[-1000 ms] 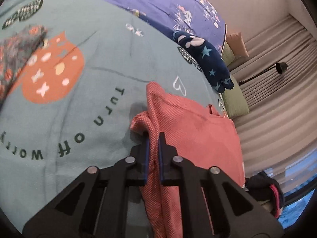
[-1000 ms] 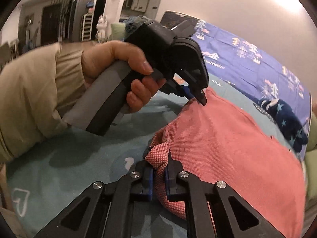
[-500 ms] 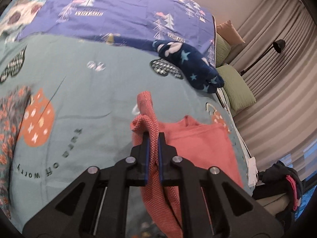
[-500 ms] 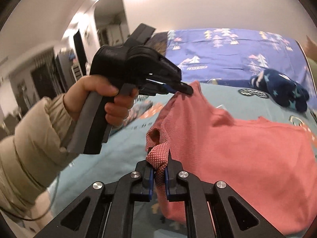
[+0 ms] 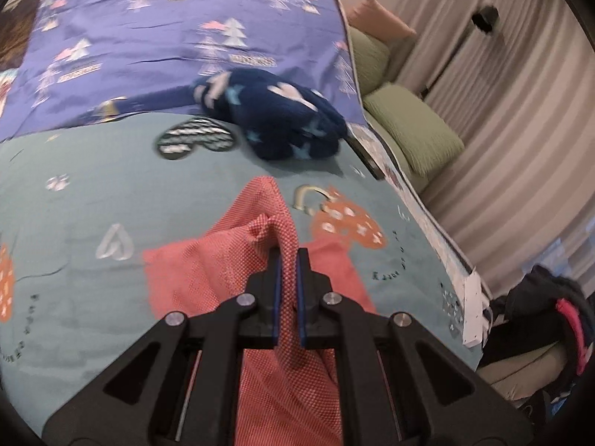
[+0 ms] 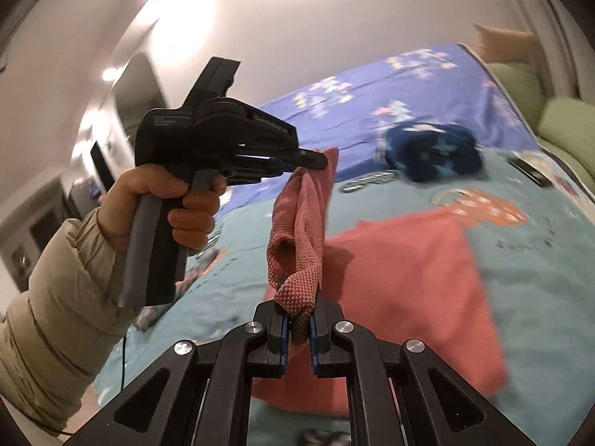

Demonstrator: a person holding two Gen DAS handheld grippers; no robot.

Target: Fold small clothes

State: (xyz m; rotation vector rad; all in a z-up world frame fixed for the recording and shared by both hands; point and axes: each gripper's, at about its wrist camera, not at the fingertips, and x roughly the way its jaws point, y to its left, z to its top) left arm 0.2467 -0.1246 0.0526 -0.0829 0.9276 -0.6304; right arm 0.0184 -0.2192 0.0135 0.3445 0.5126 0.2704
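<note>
A coral-red knit garment (image 6: 401, 260) lies partly on the teal bedspread (image 6: 539, 271), its left side lifted. My left gripper (image 5: 288, 260) is shut on one raised edge of the garment (image 5: 223, 260). It also shows in the right wrist view (image 6: 316, 161), held high in a hand. My right gripper (image 6: 297, 319) is shut on the other end of the lifted edge, lower and nearer. The cloth hangs bunched between the two grippers, above the flat part.
A dark blue star-print plush item (image 5: 275, 115) lies at the far side, near a purple sheet (image 5: 167, 48). Green cushions (image 5: 412, 126) and curtains stand to the right. A dark bag (image 5: 550, 312) sits beyond the bed's right edge. A patterned cloth (image 6: 208, 252) lies left.
Both grippers have lifted the garment's edge higher off the bed and carried it across toward the right, over the flat part. The left gripper has swung to face the far side.
</note>
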